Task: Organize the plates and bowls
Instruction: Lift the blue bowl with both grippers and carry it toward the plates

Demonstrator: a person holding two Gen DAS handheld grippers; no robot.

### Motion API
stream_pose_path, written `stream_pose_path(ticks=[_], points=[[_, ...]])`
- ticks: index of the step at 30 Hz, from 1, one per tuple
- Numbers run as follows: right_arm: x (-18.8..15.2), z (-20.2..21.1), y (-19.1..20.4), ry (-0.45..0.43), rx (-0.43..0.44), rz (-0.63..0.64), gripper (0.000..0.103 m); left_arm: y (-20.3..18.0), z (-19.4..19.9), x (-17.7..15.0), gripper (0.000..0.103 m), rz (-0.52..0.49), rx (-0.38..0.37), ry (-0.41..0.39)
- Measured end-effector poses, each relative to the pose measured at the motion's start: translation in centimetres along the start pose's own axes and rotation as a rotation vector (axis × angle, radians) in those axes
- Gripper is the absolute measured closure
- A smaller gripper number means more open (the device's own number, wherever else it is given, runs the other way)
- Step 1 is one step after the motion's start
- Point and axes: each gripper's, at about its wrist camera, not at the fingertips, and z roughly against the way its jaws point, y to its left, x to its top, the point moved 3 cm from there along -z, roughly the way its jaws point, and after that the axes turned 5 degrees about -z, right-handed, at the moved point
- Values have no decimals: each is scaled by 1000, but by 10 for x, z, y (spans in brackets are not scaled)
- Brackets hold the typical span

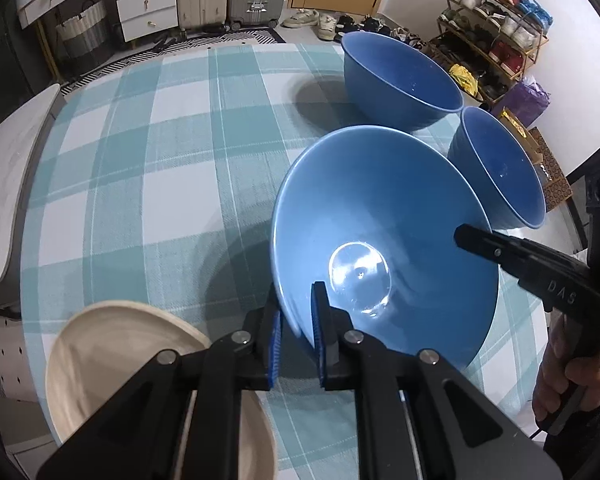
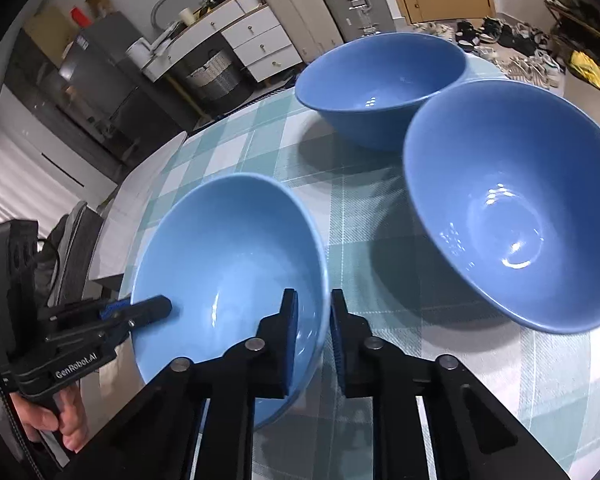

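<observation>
Only left view, beige plate

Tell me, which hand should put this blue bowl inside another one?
Probably the right. The right tool pinches the held bowl on the rim beside the nearest free bowl, while the left tool pinches the rim farther away.
</observation>
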Motion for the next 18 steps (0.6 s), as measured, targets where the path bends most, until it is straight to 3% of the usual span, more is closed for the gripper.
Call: stream_pose_path(ticks=[18], points=[[-50,56,-18,-26,-55,-28,91,-42,16,-46,92,-20,-77,5]])
